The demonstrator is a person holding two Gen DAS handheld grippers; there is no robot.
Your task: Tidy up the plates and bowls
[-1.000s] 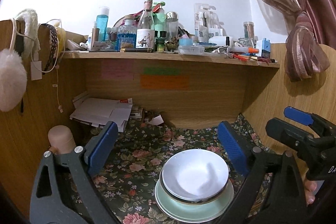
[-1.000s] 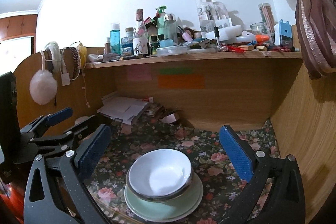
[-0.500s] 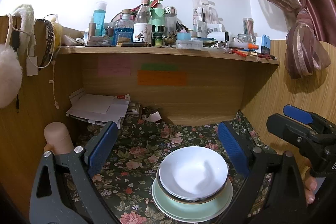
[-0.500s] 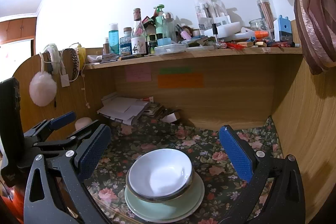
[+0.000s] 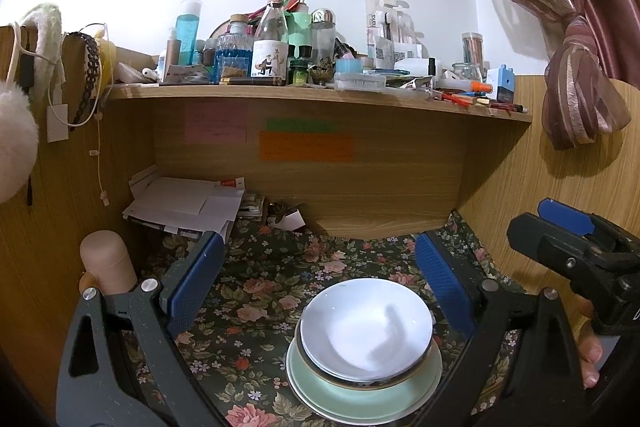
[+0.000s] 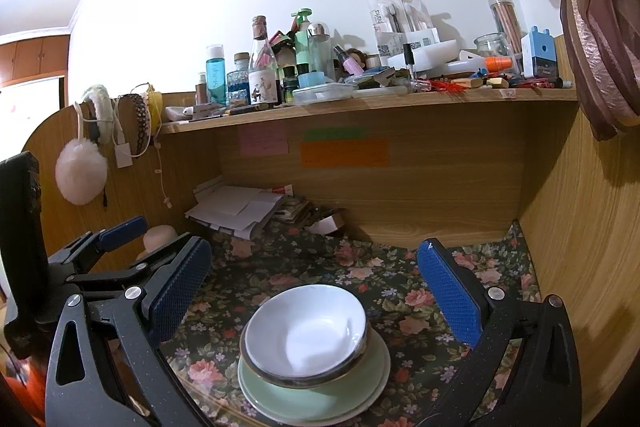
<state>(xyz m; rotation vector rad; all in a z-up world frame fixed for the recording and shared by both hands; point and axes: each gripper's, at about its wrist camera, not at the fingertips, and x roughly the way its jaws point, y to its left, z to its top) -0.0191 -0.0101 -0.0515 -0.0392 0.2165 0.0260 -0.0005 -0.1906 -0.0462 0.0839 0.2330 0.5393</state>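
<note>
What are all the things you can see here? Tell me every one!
White bowl: one, white, top of the stack.
Rimmed bowl: one, dark-edged, under it.
Plates: pale green on white, bottom of the stack.
Tablecloth: one, dark floral, on the desk.
Papers: a white pile, back left.
Sticky notes: three; pink, green, orange; back panel.
Bottles: many, on the shelf.
Curtain: one, pinkish, right.
Pompom: one, white, left.
Left gripper: open, above the stack.
Right gripper: open, above the stack.

Glossy glazed white bowl (image 5: pixel 366 323) and pale-green plate (image 5: pixel 362 393); matt floral cloth (image 5: pixel 256 291); wood-grain shelf (image 5: pixel 320 97).
</note>
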